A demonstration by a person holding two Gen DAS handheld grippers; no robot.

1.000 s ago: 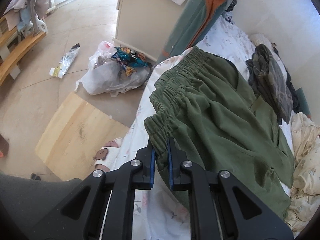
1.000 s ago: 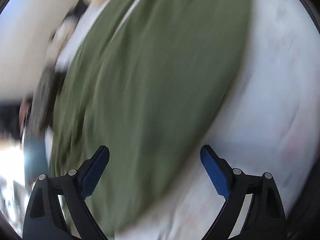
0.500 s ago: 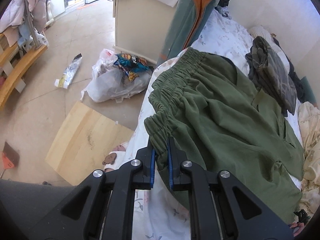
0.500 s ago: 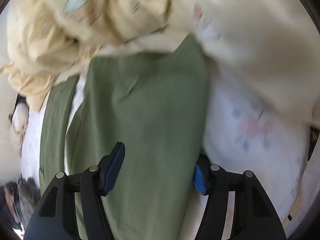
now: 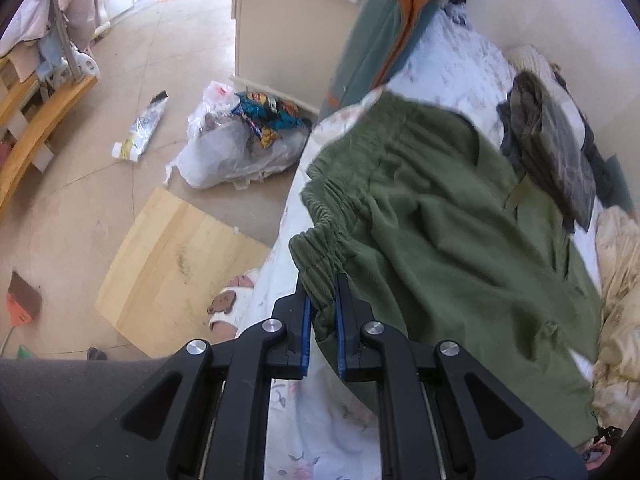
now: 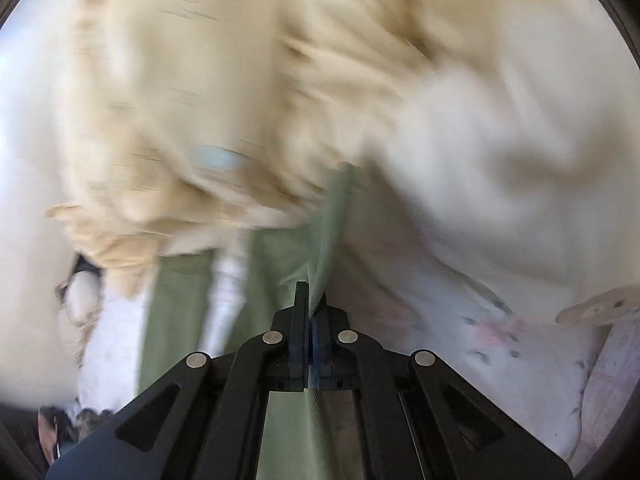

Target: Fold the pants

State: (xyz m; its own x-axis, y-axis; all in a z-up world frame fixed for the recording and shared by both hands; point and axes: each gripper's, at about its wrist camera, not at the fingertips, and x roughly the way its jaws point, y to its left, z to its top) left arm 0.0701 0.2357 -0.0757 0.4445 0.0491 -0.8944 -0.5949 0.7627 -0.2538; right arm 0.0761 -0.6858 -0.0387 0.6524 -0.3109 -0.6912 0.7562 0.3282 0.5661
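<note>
Here, ribbed elastic waistband (image 5: 320, 248), soft green pants (image 5: 460, 248)

1 green pants (image 5: 460, 240), 1 bed (image 5: 460, 60), 1 trash bag (image 5: 232, 152), 1 wooden board (image 5: 172, 264), 2 grippers.

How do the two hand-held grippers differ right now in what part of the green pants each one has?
The left hand-held gripper clamps the gathered elastic waistband; the right hand-held gripper pinches a thin fold of smooth leg fabric. The left's pads keep a visible gap around thick cloth; the right's jaws look fully closed. The left view is sharp, the right blurred. Both hold the same green pants.
</note>
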